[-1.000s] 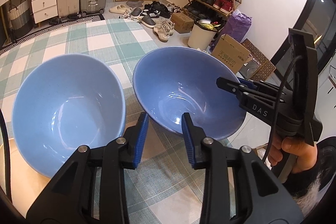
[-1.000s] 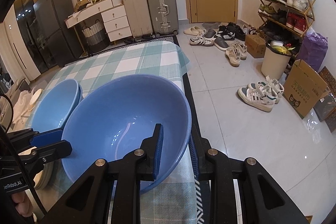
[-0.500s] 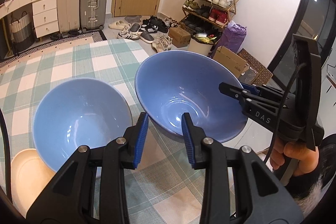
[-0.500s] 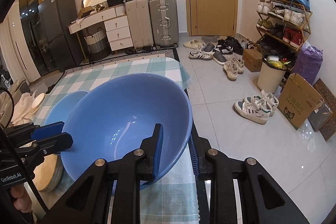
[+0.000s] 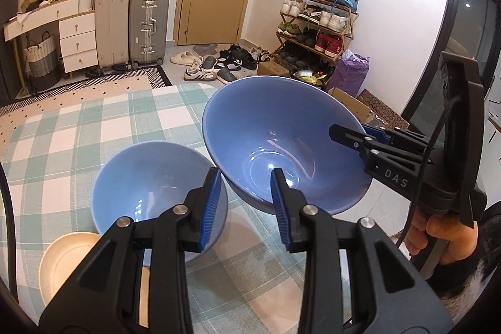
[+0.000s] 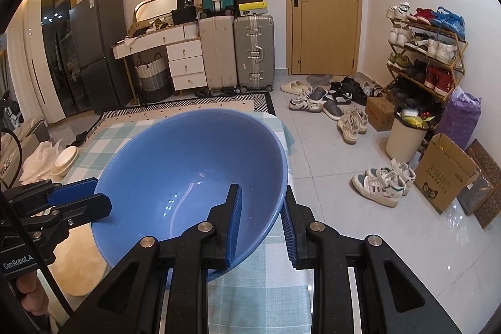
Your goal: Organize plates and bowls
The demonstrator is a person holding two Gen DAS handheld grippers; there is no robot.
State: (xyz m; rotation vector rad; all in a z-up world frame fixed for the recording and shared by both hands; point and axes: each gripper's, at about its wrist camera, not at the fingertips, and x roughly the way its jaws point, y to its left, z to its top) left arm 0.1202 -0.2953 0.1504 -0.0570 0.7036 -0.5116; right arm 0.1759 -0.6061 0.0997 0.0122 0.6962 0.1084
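Observation:
My right gripper (image 6: 261, 218) is shut on the rim of a large blue bowl (image 6: 188, 165) and holds it tilted above the checked tablecloth (image 6: 260, 280). In the left wrist view this bowl (image 5: 281, 140) hangs to the right, with the right gripper (image 5: 360, 135) clamped on its right rim. A second blue bowl (image 5: 147, 180) sits on the cloth below and to the left. My left gripper (image 5: 245, 208) is open and empty, above the gap between the two bowls. A cream plate (image 5: 62, 259) lies at the lower left.
The table edge (image 6: 291, 146) drops to a tiled floor with shoes (image 6: 380, 185), a bin (image 6: 404, 136) and a cardboard box (image 6: 444, 177). A cream bowl (image 6: 64, 160) and white bag sit at the far left of the table.
The right gripper has lifted the large blue bowl up off the cloth. The left gripper has risen and pulled back, so the second bowl looks smaller and the cream plate has come into view.

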